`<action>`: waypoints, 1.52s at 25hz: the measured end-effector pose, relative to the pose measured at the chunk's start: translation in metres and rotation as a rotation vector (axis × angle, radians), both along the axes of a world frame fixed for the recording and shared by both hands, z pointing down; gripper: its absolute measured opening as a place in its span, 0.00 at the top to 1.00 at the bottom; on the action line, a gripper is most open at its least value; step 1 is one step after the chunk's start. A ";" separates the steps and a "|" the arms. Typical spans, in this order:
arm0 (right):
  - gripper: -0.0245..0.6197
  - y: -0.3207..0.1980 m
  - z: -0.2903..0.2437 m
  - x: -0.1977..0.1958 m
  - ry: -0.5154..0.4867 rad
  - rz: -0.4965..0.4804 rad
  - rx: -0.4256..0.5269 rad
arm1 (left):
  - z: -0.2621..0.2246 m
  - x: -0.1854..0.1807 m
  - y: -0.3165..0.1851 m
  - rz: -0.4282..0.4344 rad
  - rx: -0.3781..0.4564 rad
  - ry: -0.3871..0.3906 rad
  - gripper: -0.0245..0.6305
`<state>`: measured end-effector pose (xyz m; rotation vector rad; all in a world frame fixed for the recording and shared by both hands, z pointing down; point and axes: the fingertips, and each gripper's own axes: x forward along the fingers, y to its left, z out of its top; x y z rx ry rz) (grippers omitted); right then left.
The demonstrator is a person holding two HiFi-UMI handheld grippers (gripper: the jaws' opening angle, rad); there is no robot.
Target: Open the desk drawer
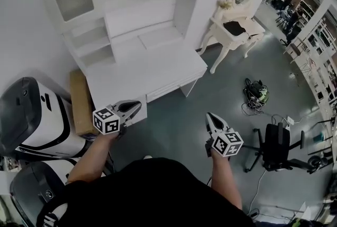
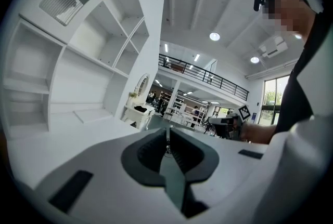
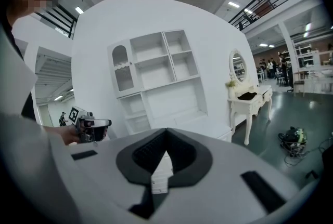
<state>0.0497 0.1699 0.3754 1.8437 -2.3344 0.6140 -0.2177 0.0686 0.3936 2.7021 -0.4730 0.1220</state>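
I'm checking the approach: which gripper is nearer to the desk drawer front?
Left. The left gripper has its tip by the left end of the desk drawer. The right gripper hangs over the floor, farther out from the drawer's right end.

Clear way over bare grey floor (image 1: 176, 126) to flat white drawer front (image 1: 167, 89) of white wooden desk (image 1: 152, 68); flat brown cardboard box (image 1: 80, 99) crowding left end, black swivel chair (image 1: 276, 144) well off right.
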 end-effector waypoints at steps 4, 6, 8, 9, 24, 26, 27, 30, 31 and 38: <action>0.96 -0.016 0.002 -0.013 0.001 0.001 -0.001 | -0.002 -0.021 -0.018 -0.012 0.010 0.001 0.92; 0.96 -0.021 0.001 -0.017 0.006 0.000 -0.001 | -0.002 -0.029 -0.021 -0.018 0.006 0.004 0.92; 0.96 -0.026 -0.001 -0.019 0.009 0.003 0.002 | -0.001 -0.033 -0.022 -0.018 0.005 0.005 0.92; 0.96 -0.029 -0.002 -0.020 0.009 0.005 0.003 | 0.000 -0.034 -0.023 -0.015 0.004 0.004 0.92; 0.96 -0.053 0.015 -0.021 0.015 0.005 -0.019 | 0.014 -0.037 -0.045 -0.013 -0.008 0.000 0.92; 0.96 -0.057 0.022 -0.014 0.011 0.007 -0.031 | 0.018 -0.030 -0.048 -0.014 -0.014 -0.004 0.92; 0.96 -0.059 0.026 -0.011 0.008 0.007 -0.036 | 0.019 -0.027 -0.050 -0.014 -0.016 -0.007 0.92; 0.96 -0.071 0.033 0.001 -0.005 0.007 -0.041 | 0.021 -0.019 -0.059 -0.020 -0.019 -0.021 0.92; 0.96 -0.077 0.036 0.005 -0.009 0.004 -0.042 | 0.022 -0.016 -0.063 -0.024 -0.019 -0.027 0.92; 0.96 -0.128 0.051 0.036 -0.035 -0.027 -0.057 | 0.025 0.010 -0.099 -0.063 -0.030 -0.047 0.92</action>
